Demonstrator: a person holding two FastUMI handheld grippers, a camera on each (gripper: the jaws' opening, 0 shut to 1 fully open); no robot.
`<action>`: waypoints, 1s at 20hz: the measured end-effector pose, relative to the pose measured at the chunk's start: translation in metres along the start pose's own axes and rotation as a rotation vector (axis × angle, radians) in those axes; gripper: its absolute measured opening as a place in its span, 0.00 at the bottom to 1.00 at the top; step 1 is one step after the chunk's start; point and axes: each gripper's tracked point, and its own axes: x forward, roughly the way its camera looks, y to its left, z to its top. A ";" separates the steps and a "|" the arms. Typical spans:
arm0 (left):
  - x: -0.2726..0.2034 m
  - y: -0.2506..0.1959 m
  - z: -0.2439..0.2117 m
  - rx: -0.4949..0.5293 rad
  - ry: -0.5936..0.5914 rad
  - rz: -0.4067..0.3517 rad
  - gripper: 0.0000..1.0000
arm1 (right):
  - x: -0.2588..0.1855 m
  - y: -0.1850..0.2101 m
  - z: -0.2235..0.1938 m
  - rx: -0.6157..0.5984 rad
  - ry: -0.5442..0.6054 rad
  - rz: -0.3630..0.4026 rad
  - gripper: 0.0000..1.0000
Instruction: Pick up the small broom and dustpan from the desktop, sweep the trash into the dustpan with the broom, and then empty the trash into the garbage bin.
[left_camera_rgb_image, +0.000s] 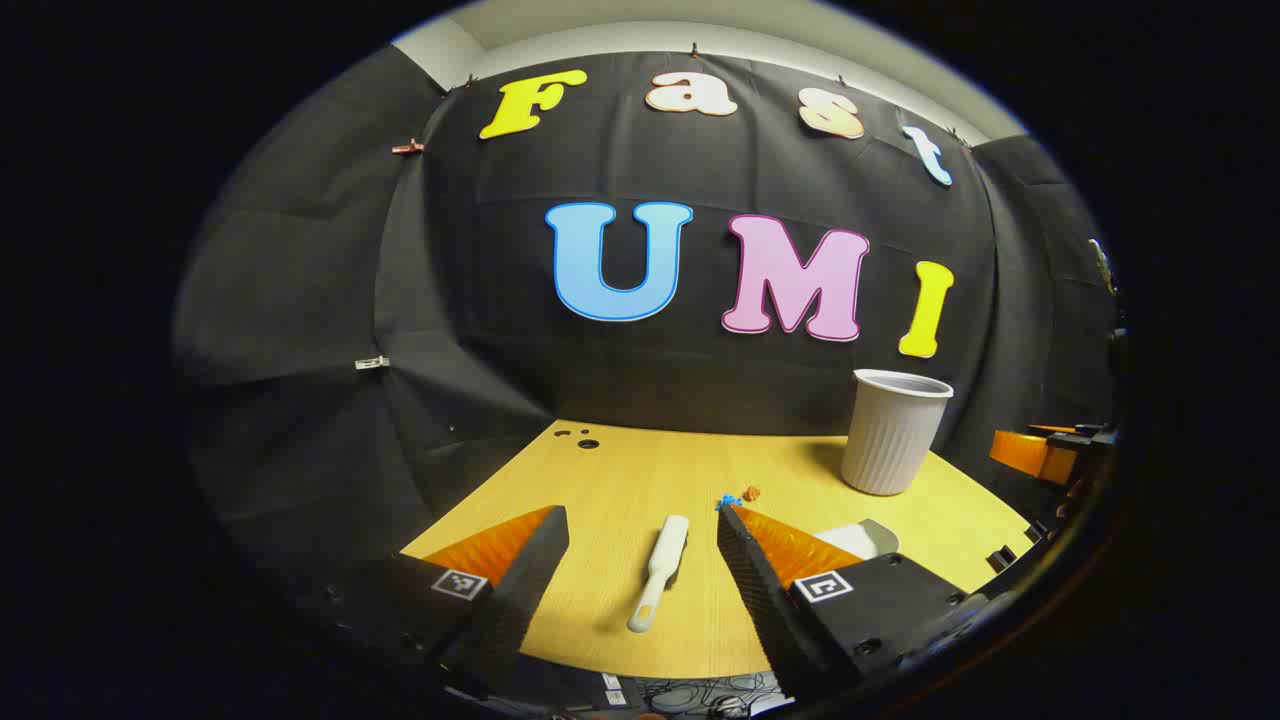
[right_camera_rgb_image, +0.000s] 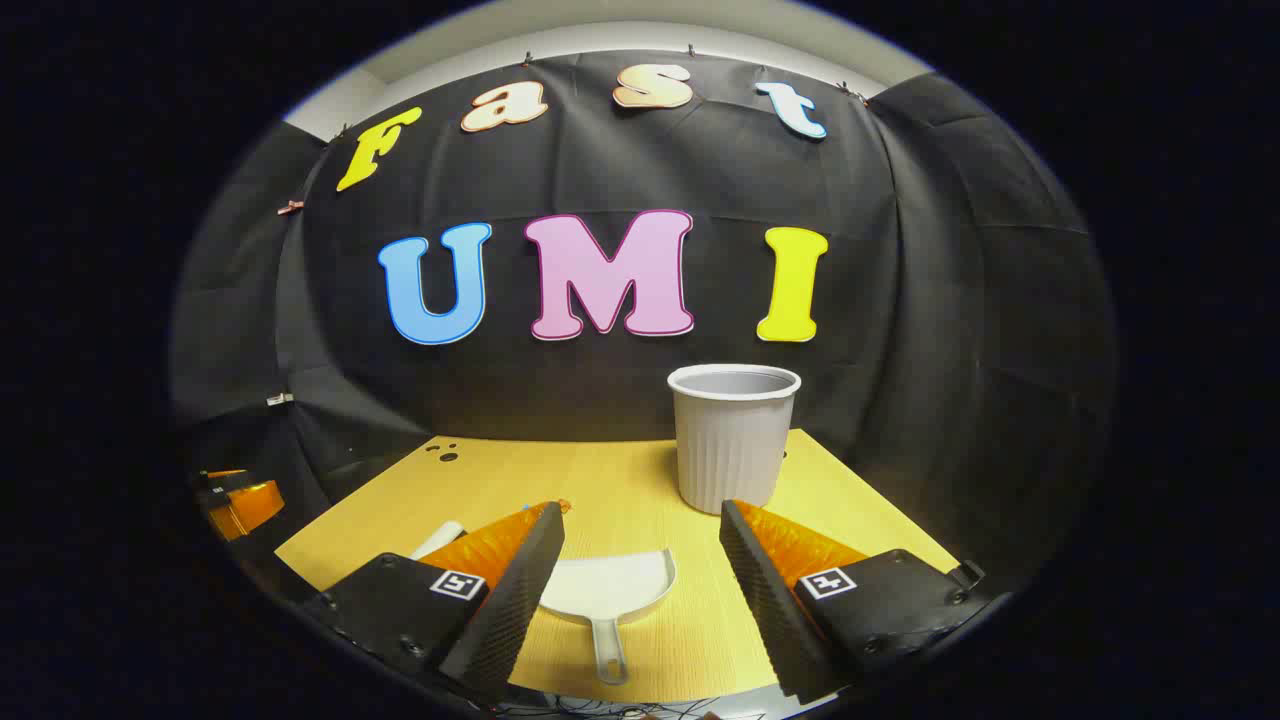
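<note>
A small white broom (left_camera_rgb_image: 660, 570) lies on the wooden desktop (left_camera_rgb_image: 640, 480), handle toward me, right between the spread fingers of my left gripper (left_camera_rgb_image: 640, 545), which is open above it. Small blue and orange trash bits (left_camera_rgb_image: 738, 497) lie beyond the broom's head. In the right gripper view a white dustpan (right_camera_rgb_image: 610, 590) lies flat with its handle pointing at me, framed by my open right gripper (right_camera_rgb_image: 640, 545). A grey ribbed garbage bin (right_camera_rgb_image: 733, 435) stands upright behind the dustpan. The dustpan's edge (left_camera_rgb_image: 865, 538) peeks out past my left gripper's right finger; the bin (left_camera_rgb_image: 893, 430) stands at the right.
The desktop's front edge runs just under both grippers, with cables on the floor below. Two dark holes (left_camera_rgb_image: 585, 440) mark the far left corner of the desk. The other gripper's orange finger shows at the right rim (left_camera_rgb_image: 1035, 452) and, in the right gripper view, at the left rim (right_camera_rgb_image: 240, 500).
</note>
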 end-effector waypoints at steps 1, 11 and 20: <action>0.002 0.000 -0.001 -0.001 0.005 0.002 0.95 | 0.003 0.001 -0.003 0.007 0.007 0.006 0.98; 0.027 -0.003 -0.016 -0.015 0.082 -0.010 0.95 | 0.013 0.001 -0.030 0.012 0.093 0.045 0.98; 0.076 -0.022 -0.066 0.006 0.279 -0.113 0.95 | 0.027 0.001 -0.061 -0.040 0.215 0.086 0.98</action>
